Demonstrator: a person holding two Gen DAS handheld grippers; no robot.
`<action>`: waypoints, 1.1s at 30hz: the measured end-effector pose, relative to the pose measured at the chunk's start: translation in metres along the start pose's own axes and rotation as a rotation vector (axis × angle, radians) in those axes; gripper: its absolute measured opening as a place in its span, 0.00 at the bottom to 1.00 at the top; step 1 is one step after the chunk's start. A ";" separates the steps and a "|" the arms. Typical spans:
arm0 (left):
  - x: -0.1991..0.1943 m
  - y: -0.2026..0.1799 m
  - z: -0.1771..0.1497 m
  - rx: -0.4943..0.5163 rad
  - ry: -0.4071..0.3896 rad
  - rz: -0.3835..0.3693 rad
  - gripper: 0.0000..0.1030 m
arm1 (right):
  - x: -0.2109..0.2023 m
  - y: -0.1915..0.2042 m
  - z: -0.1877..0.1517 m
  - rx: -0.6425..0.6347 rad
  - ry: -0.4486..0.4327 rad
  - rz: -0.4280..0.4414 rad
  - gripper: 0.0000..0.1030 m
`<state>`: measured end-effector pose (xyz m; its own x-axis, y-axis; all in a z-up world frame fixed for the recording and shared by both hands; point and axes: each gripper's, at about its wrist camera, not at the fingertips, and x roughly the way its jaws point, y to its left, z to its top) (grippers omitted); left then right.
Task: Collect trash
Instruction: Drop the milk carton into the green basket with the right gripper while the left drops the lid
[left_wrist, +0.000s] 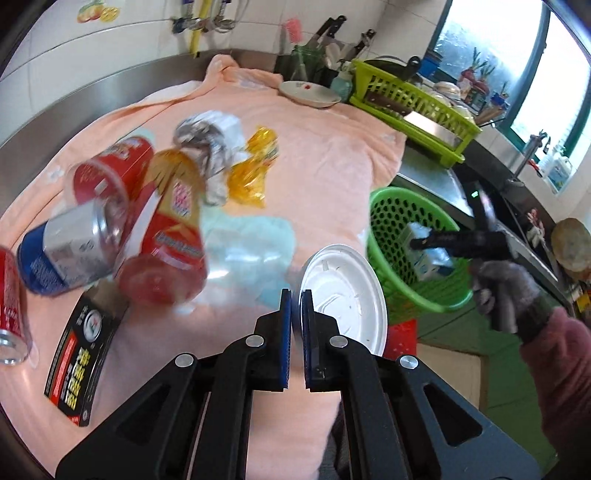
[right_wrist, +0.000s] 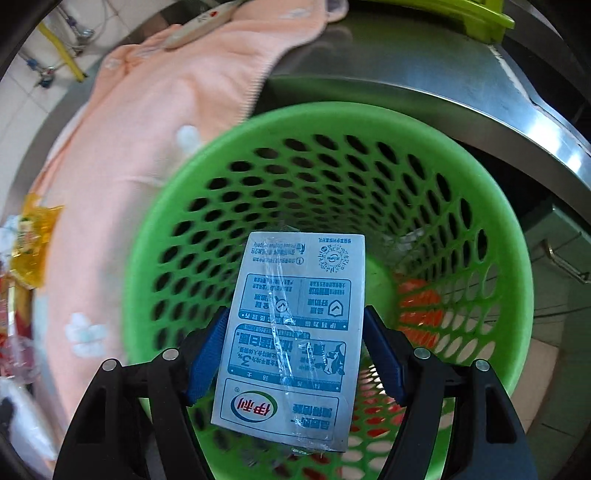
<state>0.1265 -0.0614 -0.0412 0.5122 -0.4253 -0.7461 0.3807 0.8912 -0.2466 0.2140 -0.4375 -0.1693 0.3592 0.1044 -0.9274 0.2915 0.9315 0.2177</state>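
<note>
My left gripper (left_wrist: 296, 295) is shut on the rim of a white plastic lid (left_wrist: 345, 299), held above the peach towel (left_wrist: 325, 158). My right gripper (right_wrist: 295, 328) is shut on a white and blue milk carton (right_wrist: 291, 325), held over the mouth of the green perforated basket (right_wrist: 491, 229). In the left wrist view the basket (left_wrist: 391, 206) stands at the right past the towel's edge, with the right gripper (left_wrist: 424, 243) and carton (left_wrist: 428, 258) over it. Trash lies on the towel at left: red snack tubes (left_wrist: 173, 229), a blue and silver can (left_wrist: 70, 243), a yellow wrapper (left_wrist: 255, 166), crumpled paper (left_wrist: 214, 147).
A black box (left_wrist: 79, 354) and a red can (left_wrist: 11, 317) lie at the towel's left front. A white dish (left_wrist: 308, 94) and a green dish rack (left_wrist: 413, 107) stand at the back. The steel counter (right_wrist: 406, 62) runs behind the basket.
</note>
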 end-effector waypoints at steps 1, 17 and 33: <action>0.001 -0.003 0.004 0.004 -0.001 -0.008 0.04 | 0.003 -0.002 0.001 0.000 0.001 -0.001 0.68; 0.050 -0.101 0.067 0.150 0.002 -0.135 0.04 | -0.080 -0.038 -0.028 -0.011 -0.196 0.074 0.77; 0.175 -0.186 0.053 0.199 0.199 -0.178 0.06 | -0.132 -0.071 -0.082 -0.016 -0.353 0.058 0.78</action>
<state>0.1864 -0.3101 -0.0931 0.2717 -0.5148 -0.8131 0.6037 0.7492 -0.2726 0.0737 -0.4888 -0.0876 0.6599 0.0331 -0.7507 0.2486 0.9331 0.2597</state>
